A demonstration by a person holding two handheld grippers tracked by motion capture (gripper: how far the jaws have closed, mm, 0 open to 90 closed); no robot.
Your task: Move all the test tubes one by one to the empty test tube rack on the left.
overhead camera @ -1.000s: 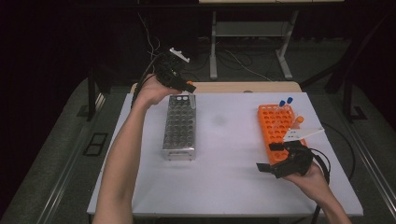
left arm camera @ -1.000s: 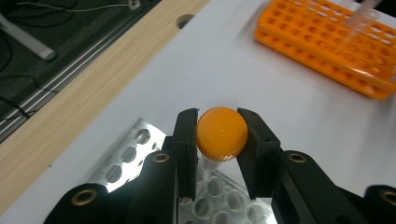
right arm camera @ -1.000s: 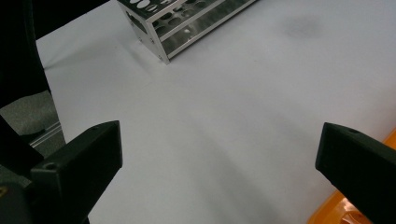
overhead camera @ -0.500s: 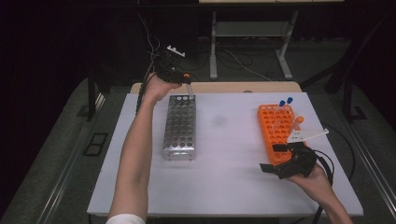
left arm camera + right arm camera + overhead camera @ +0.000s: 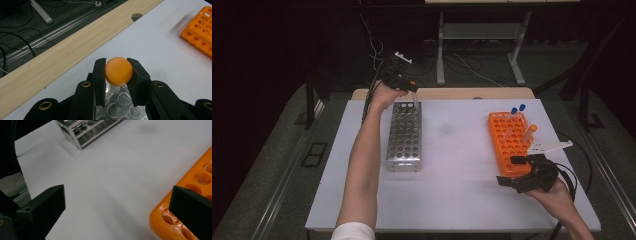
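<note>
My left gripper (image 5: 408, 86) (image 5: 118, 72) is shut on an orange-capped tube (image 5: 118, 71), held upright over the far end of the metal rack (image 5: 404, 134) (image 5: 119, 105). The tube's clear body (image 5: 414, 98) points down at the rack's far right holes. Whether its tip is inside a hole I cannot tell. At the table's near right, my right gripper (image 5: 512, 171) (image 5: 115, 202) stands open beside the near end of the orange rack (image 5: 509, 142) (image 5: 190, 202). Nothing lies between its jaws. The orange rack holds two blue-capped tubes (image 5: 517, 109) and an orange-capped one (image 5: 530, 131).
The white table (image 5: 452, 170) has a wooden strip (image 5: 452, 93) (image 5: 57, 57) along its far edge, with a hole (image 5: 136, 17) in it. Cables (image 5: 462, 62) and a stand's legs lie on the dark floor beyond. A faint grey smudge (image 5: 445, 129) marks the table's middle.
My left hand has carried the tube toward the rack's far right corner and lowered it. The right gripper has stayed put by the orange rack.
</note>
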